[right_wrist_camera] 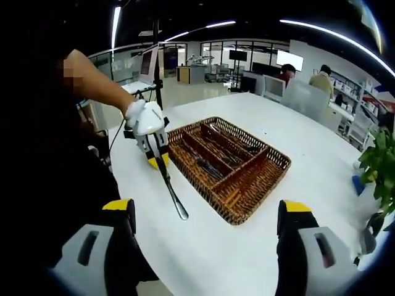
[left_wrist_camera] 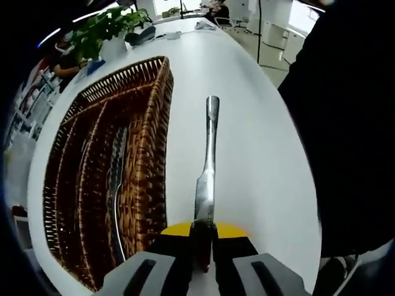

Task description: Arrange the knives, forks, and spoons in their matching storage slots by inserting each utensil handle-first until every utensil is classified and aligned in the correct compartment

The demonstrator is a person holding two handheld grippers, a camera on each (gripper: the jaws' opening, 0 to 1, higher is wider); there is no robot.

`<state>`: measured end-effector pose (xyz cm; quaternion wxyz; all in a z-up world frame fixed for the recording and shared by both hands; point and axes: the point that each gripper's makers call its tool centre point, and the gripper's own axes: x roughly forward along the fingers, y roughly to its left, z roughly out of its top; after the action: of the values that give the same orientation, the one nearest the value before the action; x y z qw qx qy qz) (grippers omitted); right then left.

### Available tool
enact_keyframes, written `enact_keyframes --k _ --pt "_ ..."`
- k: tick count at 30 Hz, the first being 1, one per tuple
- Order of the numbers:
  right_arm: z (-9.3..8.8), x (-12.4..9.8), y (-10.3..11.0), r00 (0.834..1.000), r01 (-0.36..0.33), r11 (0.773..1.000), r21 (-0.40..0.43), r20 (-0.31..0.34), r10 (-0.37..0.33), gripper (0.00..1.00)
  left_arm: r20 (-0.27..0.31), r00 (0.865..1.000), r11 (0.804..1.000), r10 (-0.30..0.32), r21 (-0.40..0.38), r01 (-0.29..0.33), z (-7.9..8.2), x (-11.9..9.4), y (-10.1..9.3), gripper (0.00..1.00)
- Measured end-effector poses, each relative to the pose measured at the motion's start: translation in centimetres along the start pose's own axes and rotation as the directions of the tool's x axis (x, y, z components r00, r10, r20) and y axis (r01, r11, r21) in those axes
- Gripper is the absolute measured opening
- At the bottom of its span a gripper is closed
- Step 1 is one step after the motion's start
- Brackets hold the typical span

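The right tool [right_wrist_camera: 205,237] stands wide open and empty, low over the white surface [right_wrist_camera: 234,259]. In the left gripper view, the left tool [left_wrist_camera: 202,256] is clamped on a knife [left_wrist_camera: 207,179] by its blade end — handle pointing away, held above the surface just right of the wicker tray [left_wrist_camera: 151,123]. A fork [left_wrist_camera: 115,185] lies in one tray slot. Farther off stands a plant [left_wrist_camera: 108,28].

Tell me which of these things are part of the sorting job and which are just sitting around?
Job:
- knife held by the left gripper
- wicker tray with compartments
- utensils already in the tray
- right gripper, jaws apart, holding nothing

Just there:
- potted plant
- white table
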<state>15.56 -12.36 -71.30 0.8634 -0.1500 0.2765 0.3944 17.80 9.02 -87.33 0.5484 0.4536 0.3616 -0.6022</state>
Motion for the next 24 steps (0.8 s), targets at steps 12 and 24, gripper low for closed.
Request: enact_keyframes --k 12,24 --pt "-0.5 1.1 0.5 1.000 -0.018 1.000 -0.025 -0.026 0.017 0.94 -0.024 1.000 1.000 -0.002 -0.025 0.001 0.1 0.0 -0.2 0.09" --pt "-4.5 9.0 6.5 0.965 -0.246 0.961 -0.129 -0.122 0.230 0.55 -0.046 0.999 1.000 -0.011 -0.017 0.010 0.4 -0.9 -0.4 0.09"
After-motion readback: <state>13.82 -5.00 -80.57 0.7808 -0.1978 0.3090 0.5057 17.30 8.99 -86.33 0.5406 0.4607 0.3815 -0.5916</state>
